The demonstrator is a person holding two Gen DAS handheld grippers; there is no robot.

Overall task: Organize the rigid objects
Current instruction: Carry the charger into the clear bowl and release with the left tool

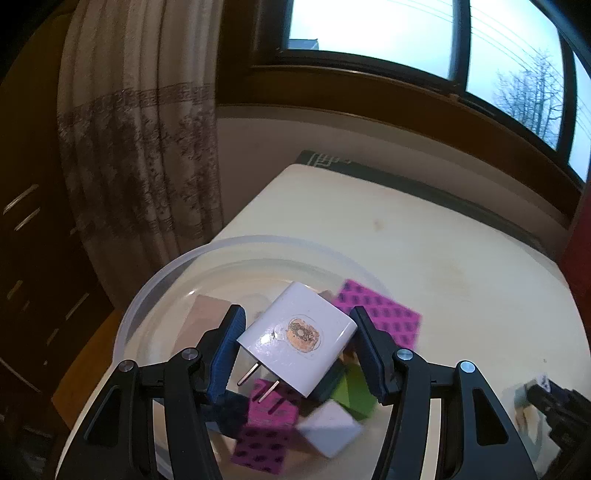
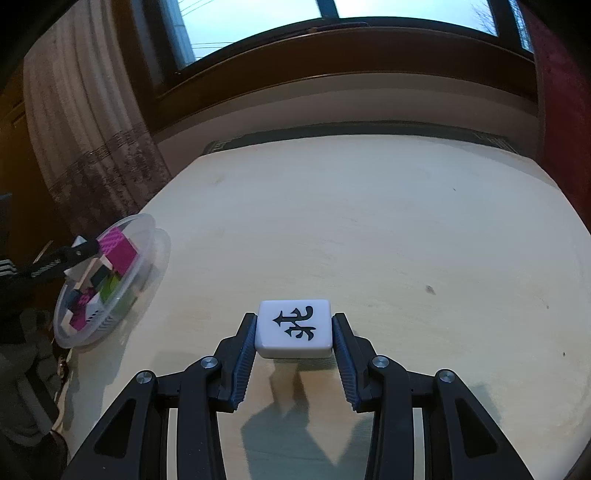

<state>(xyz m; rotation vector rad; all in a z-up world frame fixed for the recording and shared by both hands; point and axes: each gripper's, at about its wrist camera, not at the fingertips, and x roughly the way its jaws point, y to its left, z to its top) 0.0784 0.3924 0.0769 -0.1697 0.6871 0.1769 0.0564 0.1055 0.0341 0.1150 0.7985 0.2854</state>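
Under a dark-framed window (image 2: 258,22), the pale cream desk (image 2: 369,229) fills most of the right wrist view, with a patterned curtain (image 1: 140,147) hanging beyond its left end. At the left edge of the desk stands a clear plastic bowl (image 1: 229,251), and inside it lie magenta patterned boxes (image 1: 384,314), a green block (image 1: 354,398) and a small white block (image 1: 328,428), all heaped together. The left claw (image 1: 297,332) hangs above that bowl, its blue-padded fingers (image 1: 229,343) closed against the sides of a white charger plug (image 1: 299,336). The plug is tilted, with its two metal prongs pointing down toward the heap and a round brownish sticker on its upper face. Well apart from the bowl, near the middle of the desk, the right claw (image 2: 293,332) grips a white mahjong tile (image 2: 293,326) by its two sides. The tile lies face up with a dark character on top, and a shadow falls on the desk below it; I cannot tell whether it touches the surface.
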